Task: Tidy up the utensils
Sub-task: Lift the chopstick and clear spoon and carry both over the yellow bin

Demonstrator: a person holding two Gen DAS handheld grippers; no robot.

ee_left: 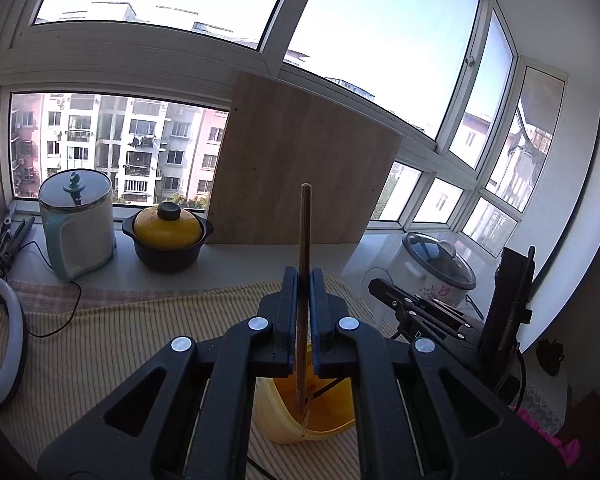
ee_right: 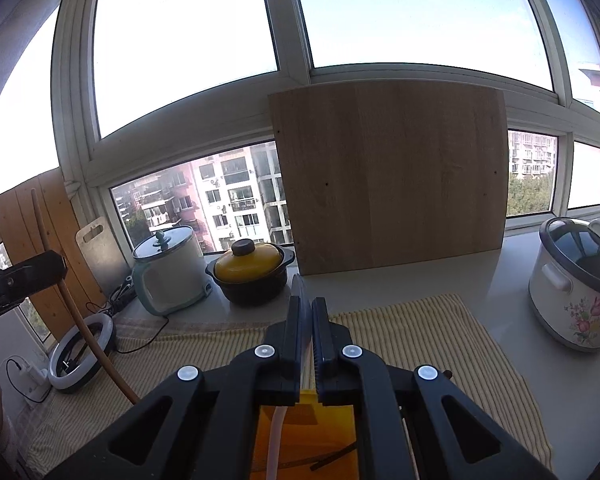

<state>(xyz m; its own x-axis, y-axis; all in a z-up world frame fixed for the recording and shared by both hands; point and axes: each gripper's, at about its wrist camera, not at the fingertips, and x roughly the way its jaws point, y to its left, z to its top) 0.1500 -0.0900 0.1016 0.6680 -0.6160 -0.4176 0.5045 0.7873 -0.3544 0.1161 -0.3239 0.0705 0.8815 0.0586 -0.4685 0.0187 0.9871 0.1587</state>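
Observation:
My left gripper [ee_left: 304,276] is shut on a brown wooden stick utensil [ee_left: 305,232], held upright with its lower end down inside a yellow container [ee_left: 284,424] on the striped cloth. The same stick [ee_right: 72,304] and left gripper show at the left of the right wrist view. My right gripper [ee_right: 306,304] is shut on a thin clear-and-white utensil [ee_right: 300,286], its pale handle hanging into the yellow container [ee_right: 308,436] below the jaws. A dark utensil lies inside the container.
On the sill stand a pale green kettle [ee_left: 78,224], a yellow-lidded black pot [ee_left: 168,236], a leaning wooden board [ee_left: 300,176] and a floral rice cooker [ee_right: 576,280]. A ring light [ee_left: 0,340] lies left on the striped cloth [ee_left: 112,352].

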